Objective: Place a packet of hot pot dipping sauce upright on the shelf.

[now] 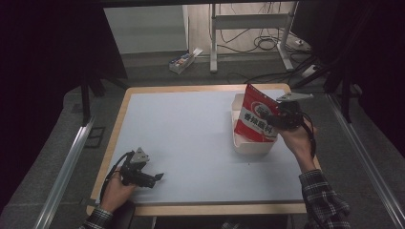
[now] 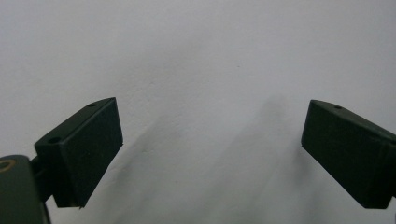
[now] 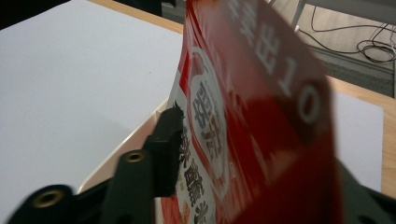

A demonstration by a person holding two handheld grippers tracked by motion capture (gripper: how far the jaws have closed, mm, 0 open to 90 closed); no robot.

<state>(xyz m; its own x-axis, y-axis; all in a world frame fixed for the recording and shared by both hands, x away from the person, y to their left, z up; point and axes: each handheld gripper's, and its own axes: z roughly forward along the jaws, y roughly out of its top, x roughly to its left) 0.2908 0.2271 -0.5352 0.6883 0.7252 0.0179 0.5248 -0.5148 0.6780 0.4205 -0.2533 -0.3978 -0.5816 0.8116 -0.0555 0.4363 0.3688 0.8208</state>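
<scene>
Right gripper (image 1: pixel 282 117), jaws loosened around red pouch (image 1: pixel 255 117), stands over white bin (image 1: pixel 250 145) at table's (image 1: pixel 191 129) three-o'clock edge; left gripper (image 1: pixel 155 179) released, seven o'clock.

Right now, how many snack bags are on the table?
1. The red bag stands tilted in the white tub at the table's right side, between the right gripper's jaws. The tub may hide others.

Left gripper (image 2: pixel 212 154) hovered over pale table surface (image 2: pixel 196 56). Two black jaws stood wide apart, one at lower left, other at lower right. Nothing lay between them. Soft shadows of jaws fell on surface.
</scene>
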